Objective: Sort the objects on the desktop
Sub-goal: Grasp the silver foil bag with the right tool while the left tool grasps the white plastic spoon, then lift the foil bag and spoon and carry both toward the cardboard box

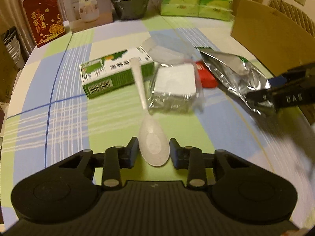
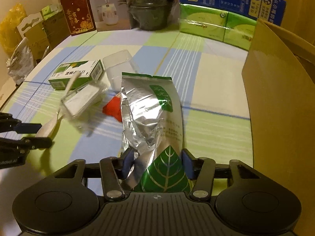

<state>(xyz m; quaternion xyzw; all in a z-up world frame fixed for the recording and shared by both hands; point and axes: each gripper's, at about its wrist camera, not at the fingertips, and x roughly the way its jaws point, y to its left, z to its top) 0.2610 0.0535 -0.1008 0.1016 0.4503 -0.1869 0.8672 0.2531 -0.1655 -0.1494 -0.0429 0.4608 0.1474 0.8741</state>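
Left wrist view blurs its right edge, so the right hand-held gripper [image 1: 261, 100] shows only as dark fingers on the lower end of the foil pouch [image 1: 236, 74]. Print on the green box [image 1: 112, 72] is smeared and unreadable. A red packet [image 1: 205, 74] beside the clear case [image 1: 173, 86] is mostly covered by the pouch.

Right wrist view shows the pouch [image 2: 155, 114] up close: silver with a green leaf, its lower end pinched between the right hand-held gripper [image 2: 157, 163] pads, the rest stretching away above the table [image 2: 206, 68]. The left view shows instead the left hand-held gripper [image 1: 154, 151], its pads set against both sides of the spoon [image 1: 151, 133] bowl; the handle runs away over the green box. From the right, the spoon [image 2: 51, 123] is partly behind the clear case [image 2: 82, 100].

Beyond the green box stand a red card [image 2: 77, 13], a humidifier carton [image 2: 110, 5], a dark wrapped pot [image 2: 149, 9] and green tissue packs [image 2: 212, 25]. A cardboard box [image 2: 279, 98] walls off the table's right side.
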